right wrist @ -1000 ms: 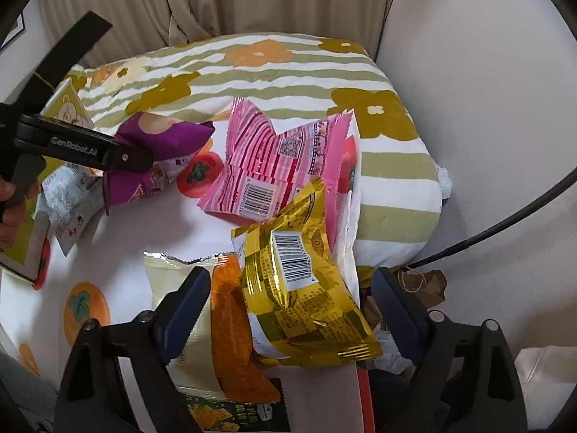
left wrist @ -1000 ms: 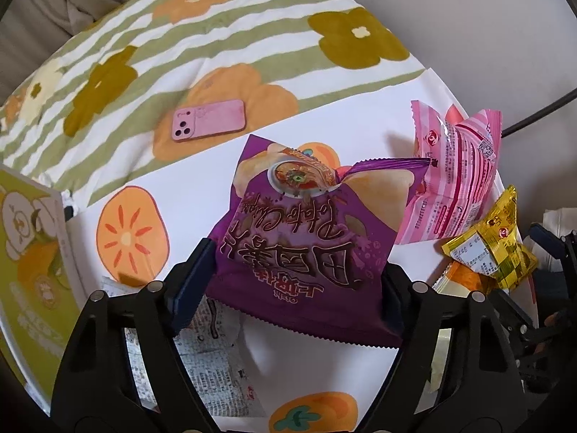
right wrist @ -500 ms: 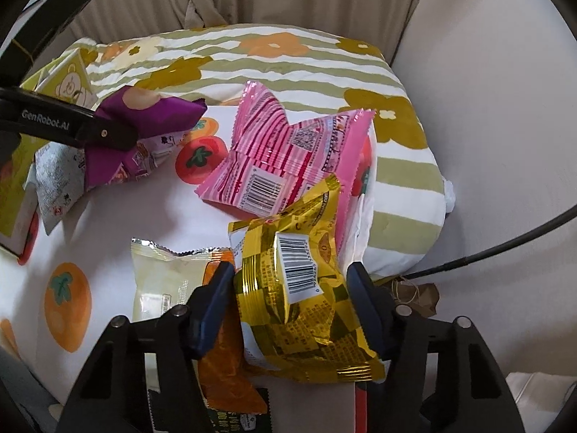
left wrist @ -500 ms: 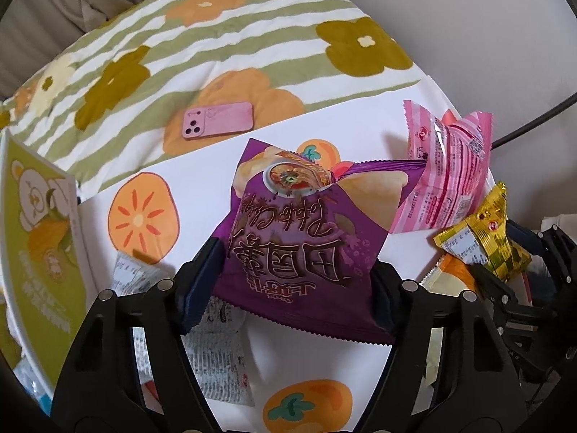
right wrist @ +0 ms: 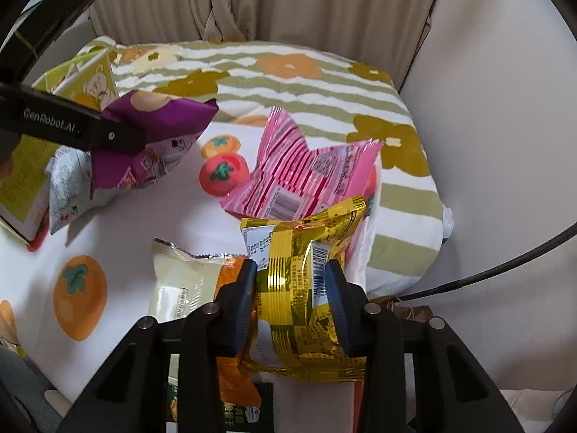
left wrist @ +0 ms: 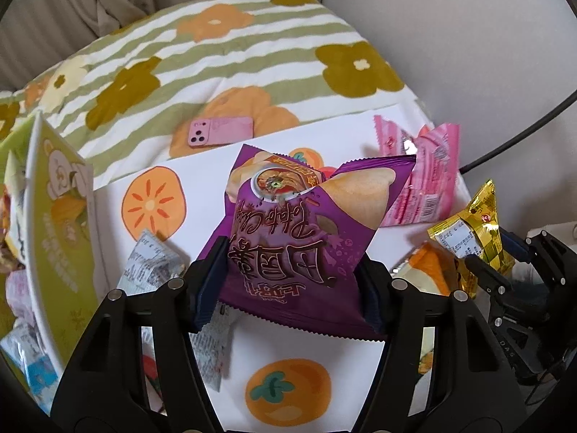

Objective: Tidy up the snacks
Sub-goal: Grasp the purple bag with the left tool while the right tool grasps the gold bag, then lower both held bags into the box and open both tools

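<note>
My left gripper [left wrist: 292,281] is shut on a purple chip bag [left wrist: 303,231] and holds it above the bed; it also shows in the right wrist view [right wrist: 155,137]. My right gripper [right wrist: 292,299] is shut on a gold snack bag [right wrist: 306,281], squeezing its middle; the bag also shows in the left wrist view [left wrist: 472,231]. A pink striped bag [right wrist: 306,176] lies just beyond the gold one. A pale bag with an orange end [right wrist: 191,281] lies left of my right gripper.
A green carton with a bear print [left wrist: 61,223] stands at the left, with a silver packet [left wrist: 151,263] beside it and more packets behind. A pink phone [left wrist: 220,131] lies on the striped blanket [left wrist: 216,54]. A wall and a black cable [right wrist: 505,256] are at the right.
My right gripper has closed onto the gold bag, which now bulges between the pads. My left gripper has lifted the purple bag and drawn it back toward the green carton.
</note>
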`<state>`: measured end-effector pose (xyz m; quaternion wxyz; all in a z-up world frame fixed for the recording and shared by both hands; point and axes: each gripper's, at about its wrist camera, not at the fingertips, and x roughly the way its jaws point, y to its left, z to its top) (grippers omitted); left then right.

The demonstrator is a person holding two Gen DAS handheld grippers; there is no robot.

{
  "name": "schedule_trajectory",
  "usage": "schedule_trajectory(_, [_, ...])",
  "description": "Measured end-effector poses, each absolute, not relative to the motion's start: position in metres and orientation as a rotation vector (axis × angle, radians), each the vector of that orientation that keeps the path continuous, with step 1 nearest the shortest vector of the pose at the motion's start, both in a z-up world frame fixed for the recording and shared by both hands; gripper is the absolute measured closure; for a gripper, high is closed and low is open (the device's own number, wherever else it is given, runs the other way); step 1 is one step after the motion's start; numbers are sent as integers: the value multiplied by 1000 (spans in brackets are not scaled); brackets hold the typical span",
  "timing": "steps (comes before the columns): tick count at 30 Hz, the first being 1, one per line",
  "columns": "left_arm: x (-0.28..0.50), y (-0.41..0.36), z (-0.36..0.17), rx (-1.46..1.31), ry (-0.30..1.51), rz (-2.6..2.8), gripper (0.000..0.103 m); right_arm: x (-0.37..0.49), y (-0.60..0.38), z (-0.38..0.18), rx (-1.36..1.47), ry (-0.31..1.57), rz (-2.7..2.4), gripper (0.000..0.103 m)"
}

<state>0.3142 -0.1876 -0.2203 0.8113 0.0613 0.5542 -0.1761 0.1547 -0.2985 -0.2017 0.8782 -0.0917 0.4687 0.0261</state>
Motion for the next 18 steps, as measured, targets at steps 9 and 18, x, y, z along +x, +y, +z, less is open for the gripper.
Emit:
schedule_trajectory(9, [285,-186,-167,68,1068,-377,43,141,-300,-150,-152,876,73,69])
schedule_trajectory(18, [246,-158,-108,-8,948,-296,43,132,-283,-89,-139,749,181,69])
